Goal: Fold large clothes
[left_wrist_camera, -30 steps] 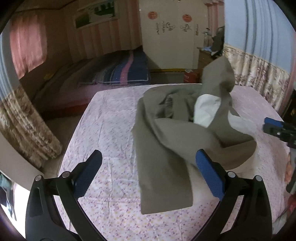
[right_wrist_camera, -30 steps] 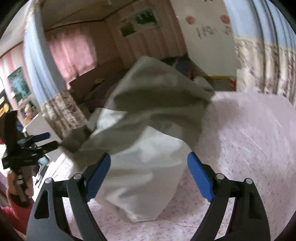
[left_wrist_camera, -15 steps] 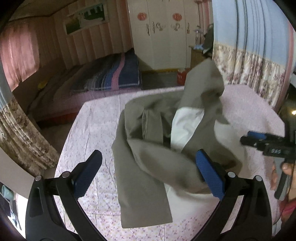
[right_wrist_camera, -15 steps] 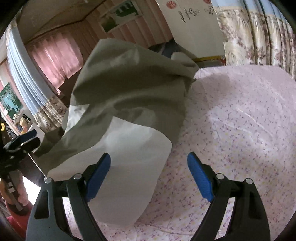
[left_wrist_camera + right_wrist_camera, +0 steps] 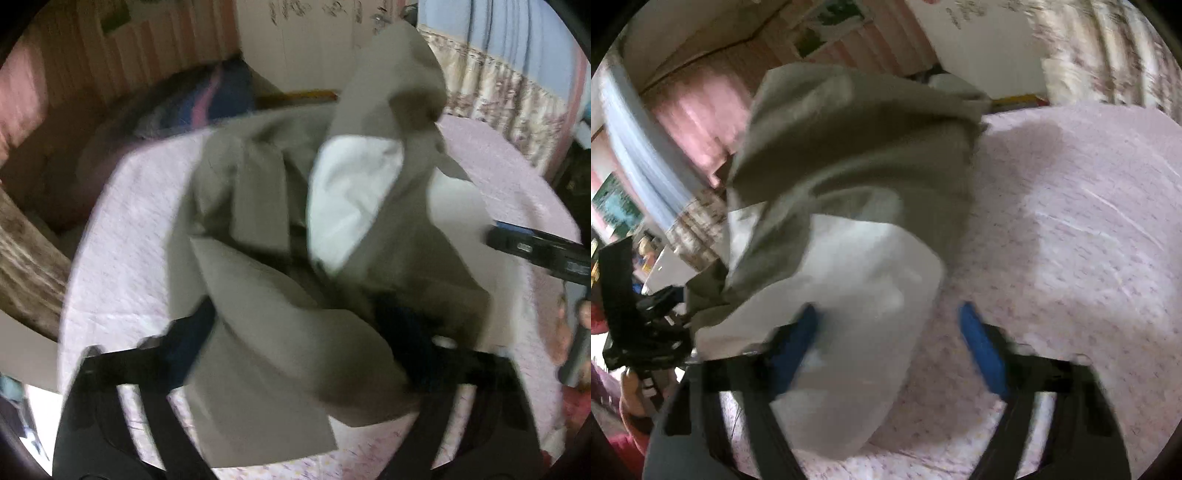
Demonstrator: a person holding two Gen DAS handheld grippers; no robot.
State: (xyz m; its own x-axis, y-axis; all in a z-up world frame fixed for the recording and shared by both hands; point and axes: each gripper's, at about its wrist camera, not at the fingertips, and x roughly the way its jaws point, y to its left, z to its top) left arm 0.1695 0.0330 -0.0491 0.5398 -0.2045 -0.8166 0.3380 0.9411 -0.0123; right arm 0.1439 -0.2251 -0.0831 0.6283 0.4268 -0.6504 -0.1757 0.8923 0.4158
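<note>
Moved since half a second ago: both grippers have closed in on the heap, and the cloth now spills over the left gripper's blue pads where it earlier lay clear ahead of them.

Item: olive-grey garment, large, with a white lining turned outward. It sits bunched and peaked on the bed, one fold standing high at the far side of the heap.

Handling, as I judge it: soft, limp, fairly light, not fragile. It drapes and holds no shape, so a pinch in mid-panel would only drag a bunch. Better holds are a hem, a corner or a seam edge; the lower straight hem on the near side of the heap looks the cleanest place.

Left gripper: fingers spread, cloth lying between and over them, nothing pinched that I can see.

Right gripper: fingers spread, the white lining draped across its left pad, the other pad clear over the sheet.

Surface: bed with a pale pink flowered sheet, soft and yielding, smooth to the right of the heap.

Room: beyond the heap, a second bed with a striped blanket, a white wardrobe, and patterned curtains off to its right. Both views are blurred.
</note>
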